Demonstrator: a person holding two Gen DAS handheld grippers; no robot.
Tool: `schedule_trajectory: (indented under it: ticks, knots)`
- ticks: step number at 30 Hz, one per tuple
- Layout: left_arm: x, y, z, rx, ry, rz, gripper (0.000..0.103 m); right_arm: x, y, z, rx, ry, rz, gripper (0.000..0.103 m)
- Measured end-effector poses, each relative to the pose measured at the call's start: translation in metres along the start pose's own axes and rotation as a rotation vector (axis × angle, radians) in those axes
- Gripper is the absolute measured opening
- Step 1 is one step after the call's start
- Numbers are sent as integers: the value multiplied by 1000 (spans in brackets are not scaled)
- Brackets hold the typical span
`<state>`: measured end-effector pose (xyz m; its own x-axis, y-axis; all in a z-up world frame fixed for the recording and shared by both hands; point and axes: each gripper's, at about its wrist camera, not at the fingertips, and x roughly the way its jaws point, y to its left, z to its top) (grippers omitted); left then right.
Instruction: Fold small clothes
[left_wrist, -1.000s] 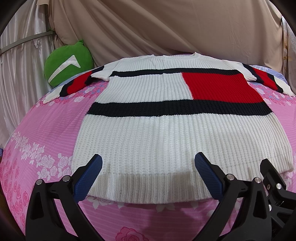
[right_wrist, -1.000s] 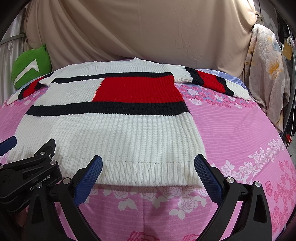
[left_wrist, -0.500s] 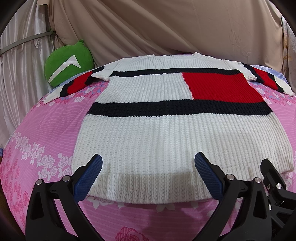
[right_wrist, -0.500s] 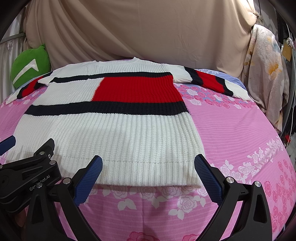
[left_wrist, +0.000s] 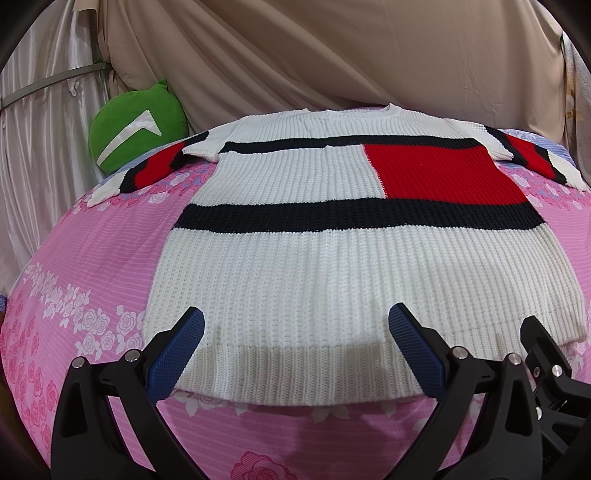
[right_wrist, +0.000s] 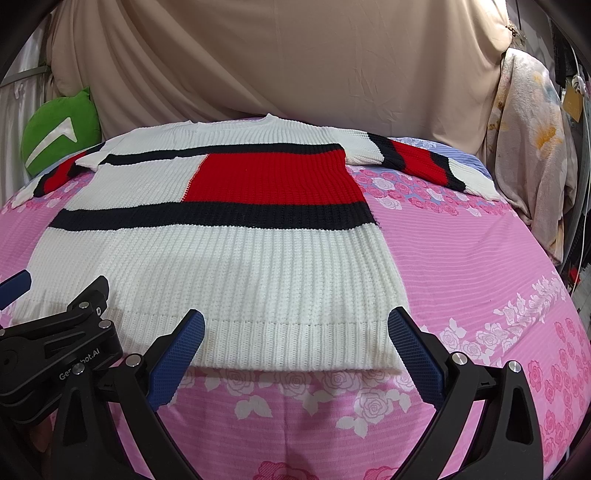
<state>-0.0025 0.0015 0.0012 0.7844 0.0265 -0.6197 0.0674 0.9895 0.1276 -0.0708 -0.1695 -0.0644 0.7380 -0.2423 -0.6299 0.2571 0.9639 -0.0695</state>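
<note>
A white knit sweater (left_wrist: 332, 266) with black bands and a red block lies flat, spread out, on a pink floral bed; it also shows in the right wrist view (right_wrist: 229, 266). Both sleeves stretch out to the sides. My left gripper (left_wrist: 295, 328) is open and empty, hovering over the sweater's near hem towards its left half. My right gripper (right_wrist: 295, 328) is open and empty, over the hem's right half, with its right finger (right_wrist: 413, 343) near the hem's right corner. The left gripper's body (right_wrist: 55, 350) shows at the left of the right wrist view.
The pink rose-print bedsheet (right_wrist: 480, 258) surrounds the sweater. A green cushion (left_wrist: 136, 140) leans at the back left. Beige curtains (left_wrist: 332, 55) hang behind the bed. A floral cloth (right_wrist: 535, 147) hangs at the far right, with cables beside it.
Both grippers have crept slightly forward towards the hem; the sweater has not moved and the jaws stay open.
</note>
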Motion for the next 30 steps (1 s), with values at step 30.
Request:
schedule_trajectory:
  ticks: [30]
  knots:
    - [47,81,84,-125,25,-156,98,210,-404,153,672,14,-18,97]
